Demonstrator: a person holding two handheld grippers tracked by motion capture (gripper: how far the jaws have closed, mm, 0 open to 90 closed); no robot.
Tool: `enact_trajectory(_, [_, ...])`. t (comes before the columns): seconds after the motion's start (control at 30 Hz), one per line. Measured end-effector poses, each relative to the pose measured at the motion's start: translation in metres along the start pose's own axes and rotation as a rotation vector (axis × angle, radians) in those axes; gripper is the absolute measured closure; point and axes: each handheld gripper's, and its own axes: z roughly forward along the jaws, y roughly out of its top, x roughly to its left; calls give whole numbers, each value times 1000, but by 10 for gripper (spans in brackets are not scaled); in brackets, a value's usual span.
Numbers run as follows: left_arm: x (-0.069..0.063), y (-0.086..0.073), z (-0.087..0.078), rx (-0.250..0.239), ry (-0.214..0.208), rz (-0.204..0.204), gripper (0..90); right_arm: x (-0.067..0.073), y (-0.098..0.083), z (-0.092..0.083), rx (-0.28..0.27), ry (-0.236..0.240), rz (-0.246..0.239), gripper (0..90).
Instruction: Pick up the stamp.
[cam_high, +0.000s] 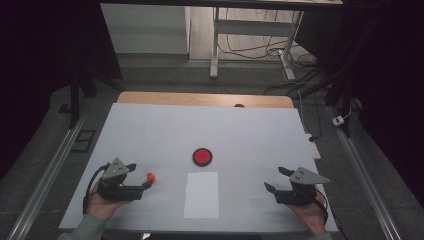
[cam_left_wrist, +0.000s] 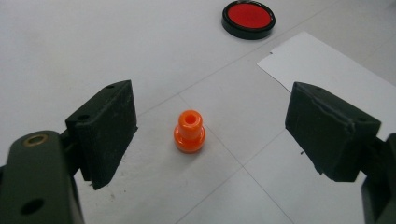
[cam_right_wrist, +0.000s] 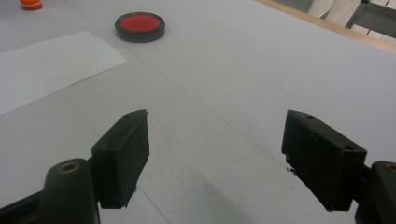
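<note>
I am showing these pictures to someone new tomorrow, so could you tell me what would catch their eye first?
Most striking is the small orange peg, standing upright on the pale table between the open jaws of the left gripper, untouched. Next comes the round red disc with a black rim near the middle, just beyond a white sheet of paper. The right gripper rests open at the right, holding nothing.

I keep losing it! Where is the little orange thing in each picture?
High view: the orange piece stands on the table just off the left gripper.
Left gripper view: centre, between the open jaws.
Right gripper view: top left corner.
Shared landmark: the red disc.
</note>
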Motion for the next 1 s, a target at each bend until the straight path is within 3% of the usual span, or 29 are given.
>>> enact_trajectory(0.4, [6,11,9,66,9,-18,203,0,-3,2,9,13,7,234])
enact_trajectory(0.63, [10,26,23,144,35,12,216,1,-1,5,8,18,5,236])
enact_trajectory(0.77, [8,27,35,188,49,39,216,2,-1,6,6,23,7,237])
enact_trajectory(1.0, [10,19,38,195,63,64,228,1,-3,6,19,10,9,242])
